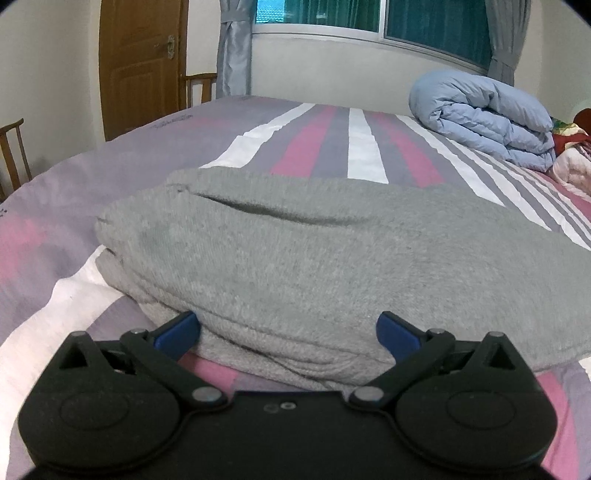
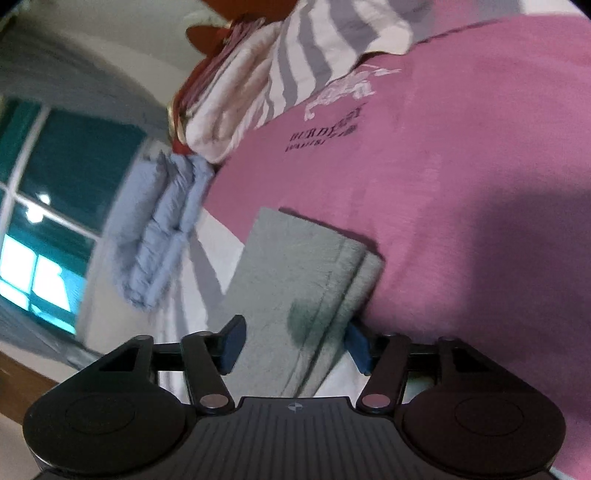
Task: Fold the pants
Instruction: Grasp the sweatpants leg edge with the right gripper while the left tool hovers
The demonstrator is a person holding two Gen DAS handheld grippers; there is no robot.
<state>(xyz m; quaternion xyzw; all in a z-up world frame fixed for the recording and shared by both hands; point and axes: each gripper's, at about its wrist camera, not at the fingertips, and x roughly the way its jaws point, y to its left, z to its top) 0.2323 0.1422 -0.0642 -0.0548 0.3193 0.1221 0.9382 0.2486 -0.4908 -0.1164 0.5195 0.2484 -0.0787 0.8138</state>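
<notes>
The grey pants (image 1: 295, 258) lie folded in a thick stack on the striped bedspread (image 1: 332, 140). My left gripper (image 1: 288, 334) is open, its blue fingertips (image 1: 177, 332) spread wide at the near folded edge of the stack. In the right wrist view, which is tilted and blurred, the grey pants (image 2: 295, 280) show as a flat folded rectangle. My right gripper (image 2: 293, 345) is open with its blue pads (image 2: 232, 343) on either side of the near end of the stack, not pressing it.
A rolled light-blue duvet (image 1: 487, 118) lies at the far right of the bed, with pillows (image 1: 572, 155) beside it. A wooden door (image 1: 144, 62), wooden chairs (image 1: 14, 155) and a window (image 1: 369, 22) with grey curtains stand beyond the bed.
</notes>
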